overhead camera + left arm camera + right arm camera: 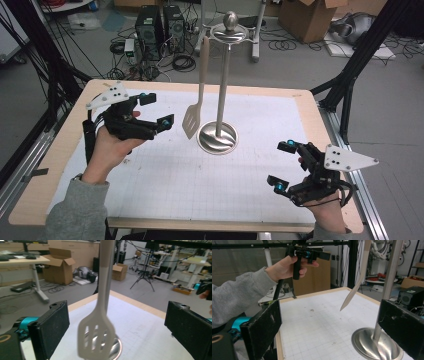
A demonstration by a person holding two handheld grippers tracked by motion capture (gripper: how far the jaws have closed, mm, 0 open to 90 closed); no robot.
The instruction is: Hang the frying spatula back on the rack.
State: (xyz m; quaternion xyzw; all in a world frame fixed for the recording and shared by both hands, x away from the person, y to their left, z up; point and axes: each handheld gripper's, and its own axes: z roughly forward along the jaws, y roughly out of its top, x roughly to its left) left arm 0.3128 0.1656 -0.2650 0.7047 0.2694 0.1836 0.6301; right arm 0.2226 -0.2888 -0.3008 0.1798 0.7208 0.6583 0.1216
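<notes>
high view: spatula [199,85] hangs vertical, blade down; left claw [157,111] released, right claw [283,165] released.

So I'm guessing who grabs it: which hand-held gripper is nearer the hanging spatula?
Left. The left hand-held gripper sits just beside the spatula; the right hand-held gripper is farther, past the stand's base.

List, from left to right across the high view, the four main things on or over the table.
Left tool → hanging slotted spatula → steel stand → right tool.
</notes>
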